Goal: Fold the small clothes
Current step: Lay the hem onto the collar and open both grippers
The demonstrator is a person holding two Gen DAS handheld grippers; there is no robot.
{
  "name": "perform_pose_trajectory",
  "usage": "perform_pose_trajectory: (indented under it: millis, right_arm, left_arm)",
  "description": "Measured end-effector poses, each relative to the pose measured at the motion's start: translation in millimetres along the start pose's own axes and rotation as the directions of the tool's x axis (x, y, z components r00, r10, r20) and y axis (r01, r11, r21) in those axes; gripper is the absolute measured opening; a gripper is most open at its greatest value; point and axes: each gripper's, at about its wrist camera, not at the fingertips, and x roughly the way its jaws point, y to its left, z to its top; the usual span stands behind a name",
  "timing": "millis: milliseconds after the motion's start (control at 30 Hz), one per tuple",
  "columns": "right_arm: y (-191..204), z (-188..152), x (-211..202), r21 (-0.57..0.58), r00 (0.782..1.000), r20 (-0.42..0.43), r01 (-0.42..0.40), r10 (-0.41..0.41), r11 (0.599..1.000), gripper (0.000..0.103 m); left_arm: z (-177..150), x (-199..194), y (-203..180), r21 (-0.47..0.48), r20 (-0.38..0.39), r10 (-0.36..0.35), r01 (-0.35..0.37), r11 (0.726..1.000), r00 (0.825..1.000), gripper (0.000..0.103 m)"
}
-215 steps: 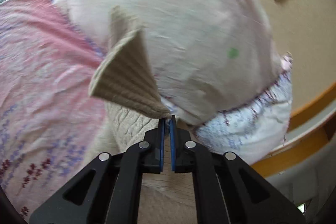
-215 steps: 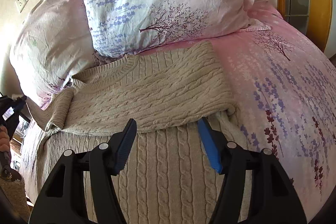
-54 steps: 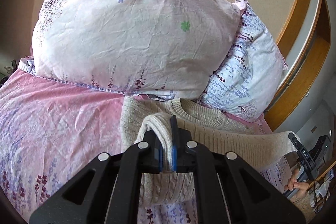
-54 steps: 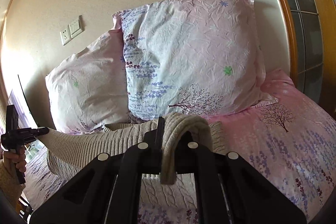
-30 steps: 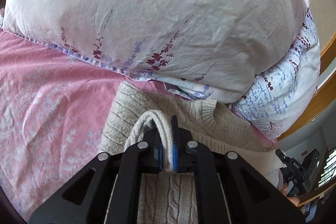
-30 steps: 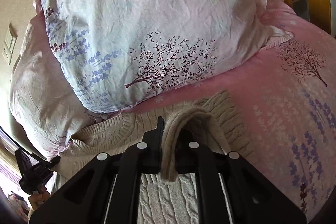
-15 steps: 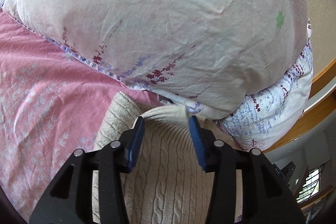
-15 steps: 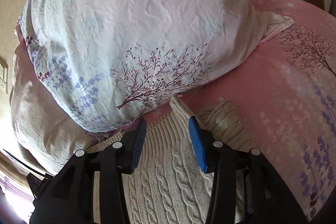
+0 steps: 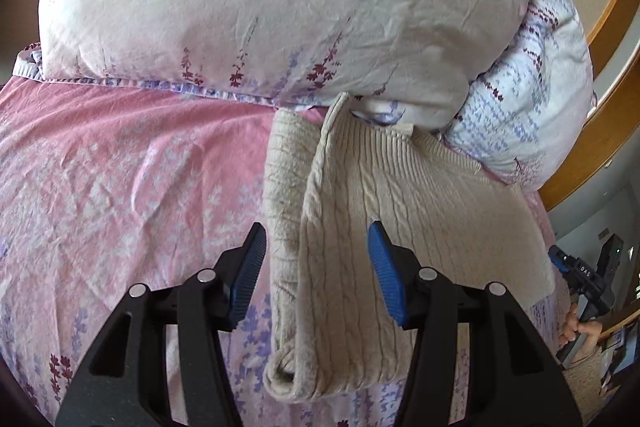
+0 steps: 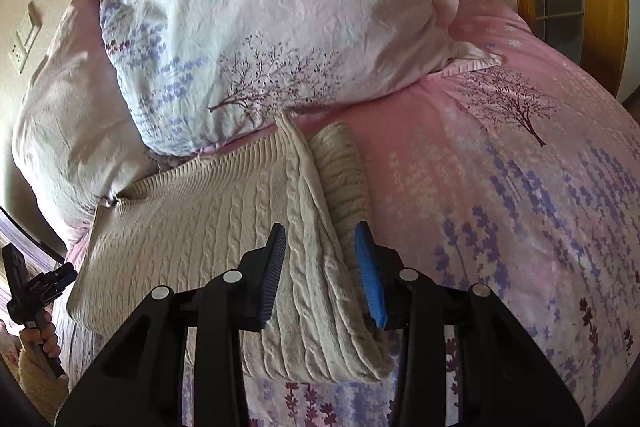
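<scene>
Tucking under the pillows (image 9: 280, 7), the sweater (image 9: 400, 211) hides its collar; both grippers' fingers released.

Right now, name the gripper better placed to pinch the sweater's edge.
Right, probably. The right gripper straddles the sweater's edge, jaws closing; the left gripper straddles its edge with jaws opening.

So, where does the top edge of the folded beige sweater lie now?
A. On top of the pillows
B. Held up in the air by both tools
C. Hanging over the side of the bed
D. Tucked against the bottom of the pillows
D: in both wrist views the sweater lies flat on the pink sheet, its ribbed top edge running up under the pillows.
</scene>
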Motion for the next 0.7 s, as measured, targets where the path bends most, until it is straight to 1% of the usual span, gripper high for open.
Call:
perform_pose_trajectory:
  millis: [100, 200, 267, 300, 367, 400, 433, 533, 633, 700]
  right_arm:
    - [5, -9, 2, -0.040, 0.999, -0.031, 0.020, -0.021, 0.999, 0.039]
    - [8, -15, 0, -0.081, 0.998, -0.032, 0.051, -0.054, 0.995, 0.039]
    - [8, -18, -5, -0.092, 0.998, -0.022, 0.058, -0.060, 0.994, 0.039]
    - [10, -20, -6, -0.103, 0.998, -0.023, 0.058, -0.061, 0.993, 0.039]
    - [13, -25, -8, -0.137, 0.997, -0.016, 0.071, -0.074, 0.988, 0.034]
    - [14, -27, -8, -0.149, 0.997, -0.014, 0.077, -0.080, 0.986, 0.021]
    - [13, -29, -9, -0.149, 0.997, -0.012, 0.079, -0.082, 0.986, 0.014]
    - [7, -28, -12, -0.113, 0.999, -0.003, 0.045, -0.046, 0.993, 0.011]
    - [7, -24, -23, -0.084, 0.999, 0.030, 0.024, -0.021, 0.996, 0.011]
    - [8, -22, -33, -0.066, 0.998, 0.058, 0.008, -0.004, 0.998, 0.010]
  left_arm:
    - [-10, 3, 2, 0.017, -0.022, 0.038, -0.038, 0.999, 0.999, 0.052]
    - [-17, 6, 3, 0.018, -0.044, 0.038, -0.037, 0.999, 0.998, 0.052]
    - [-20, 6, 1, 0.025, -0.048, 0.027, -0.026, 0.999, 0.998, 0.046]
    - [-22, 6, 0, 0.028, -0.049, 0.023, -0.022, 0.999, 0.999, 0.040]
    - [-24, 3, -3, 0.039, -0.038, 0.027, -0.026, 0.999, 0.999, 0.037]
    - [-25, 1, -4, 0.045, -0.034, 0.026, -0.025, 0.999, 0.999, 0.030]
    - [-26, -1, -4, 0.049, -0.032, 0.026, -0.024, 0.998, 0.999, 0.024]
    - [-27, -4, -6, 0.053, -0.024, 0.013, -0.012, 0.999, 1.000, 0.017]
    - [-27, -9, -5, 0.054, -0.019, -0.006, 0.007, 0.998, 1.000, 0.015]
    - [-25, -14, -1, 0.043, -0.011, -0.039, 0.040, 0.998, 0.999, 0.014]
